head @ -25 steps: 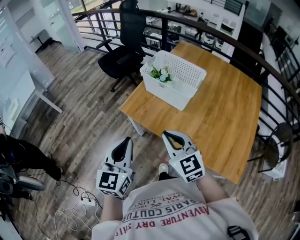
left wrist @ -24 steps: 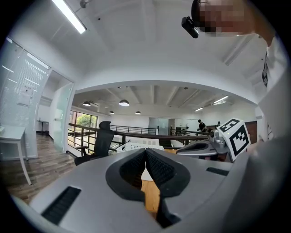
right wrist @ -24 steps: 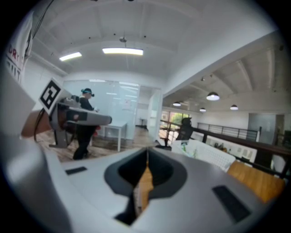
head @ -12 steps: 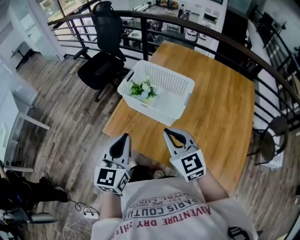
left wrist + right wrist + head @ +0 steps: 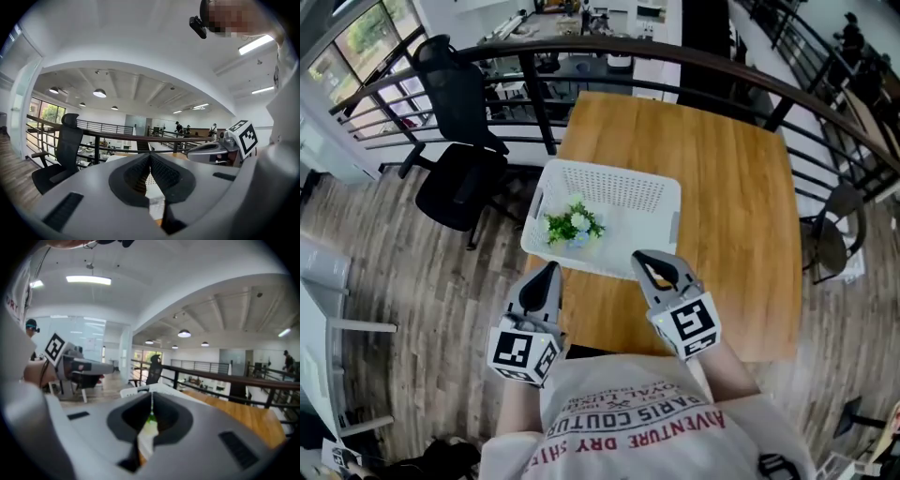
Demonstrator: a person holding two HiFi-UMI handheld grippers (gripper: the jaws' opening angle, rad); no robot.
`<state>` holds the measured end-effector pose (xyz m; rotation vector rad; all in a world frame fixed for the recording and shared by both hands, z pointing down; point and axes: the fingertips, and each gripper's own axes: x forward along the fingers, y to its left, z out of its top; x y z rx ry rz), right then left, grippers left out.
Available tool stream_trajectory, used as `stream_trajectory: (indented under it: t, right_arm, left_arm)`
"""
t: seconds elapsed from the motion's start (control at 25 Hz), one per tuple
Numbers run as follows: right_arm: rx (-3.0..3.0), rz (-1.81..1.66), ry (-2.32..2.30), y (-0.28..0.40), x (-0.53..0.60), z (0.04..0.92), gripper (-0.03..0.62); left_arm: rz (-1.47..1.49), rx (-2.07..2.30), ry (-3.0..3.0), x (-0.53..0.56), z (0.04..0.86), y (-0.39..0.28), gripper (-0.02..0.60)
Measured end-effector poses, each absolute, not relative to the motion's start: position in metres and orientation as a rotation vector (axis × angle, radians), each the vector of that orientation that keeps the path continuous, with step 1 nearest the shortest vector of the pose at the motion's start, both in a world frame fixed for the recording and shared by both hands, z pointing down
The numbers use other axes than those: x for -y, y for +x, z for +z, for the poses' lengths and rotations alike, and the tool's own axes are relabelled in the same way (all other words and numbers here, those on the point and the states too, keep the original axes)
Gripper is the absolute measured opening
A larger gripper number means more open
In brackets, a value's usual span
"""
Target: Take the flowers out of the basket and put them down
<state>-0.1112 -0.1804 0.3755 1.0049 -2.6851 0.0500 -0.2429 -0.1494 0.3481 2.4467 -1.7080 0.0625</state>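
A white perforated basket (image 5: 623,192) stands near the front left corner of the wooden table (image 5: 731,206). In its left half lies a small bunch of green and white flowers (image 5: 572,225). My left gripper (image 5: 549,272) hangs just short of the table's front edge, below the flowers, jaws shut and empty. My right gripper (image 5: 645,258) sits at the basket's near rim, also shut with nothing in it. In the right gripper view the basket (image 5: 131,391) shows beyond the shut gripper (image 5: 151,395), with a bit of green behind the jaws. The left gripper (image 5: 150,155) is shut in its own view too.
A black office chair (image 5: 455,178) stands left of the table on the wood floor. A dark metal railing (image 5: 581,47) curves round the table's far side. A grey chair (image 5: 827,246) sits at the right edge. The table's right half is bare wood.
The person has stepped up to the table: the basket and flowers now lie right in front of both grippers. Both grippers stay shut and keep their spacing.
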Motion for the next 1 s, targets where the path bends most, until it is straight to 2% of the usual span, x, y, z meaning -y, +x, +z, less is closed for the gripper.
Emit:
stream_trajectory:
  t: [0.36,0.68,0.76,0.84,1.0]
  right_arm:
    - [2.530,0.113,1.031,-0.156,0.235,0.407,0.029]
    - [2.406,0.195,0.690,-0.180,0.262,0.456,0.041]
    - [2.352,0.218,0.552,-0.185,0.261,0.477,0.256]
    - [2.302,0.187,0.464,-0.189,0.262,0.496,0.319]
    - [2.263,0.109,0.418,-0.197,0.278,0.521,0.379]
  left_arm:
    - [0.075,1.487,2.547,0.218,0.362,-0.292,0.026]
    - [0.111,1.356,2.590,0.242,0.381,-0.308,0.026]
    - [0.109,1.351,2.577,0.247,0.386,-0.315,0.026]
    - [0.108,1.352,2.560,0.252,0.391,-0.321,0.026]
    - [0.105,1.353,2.541,0.260,0.398,-0.330,0.026]
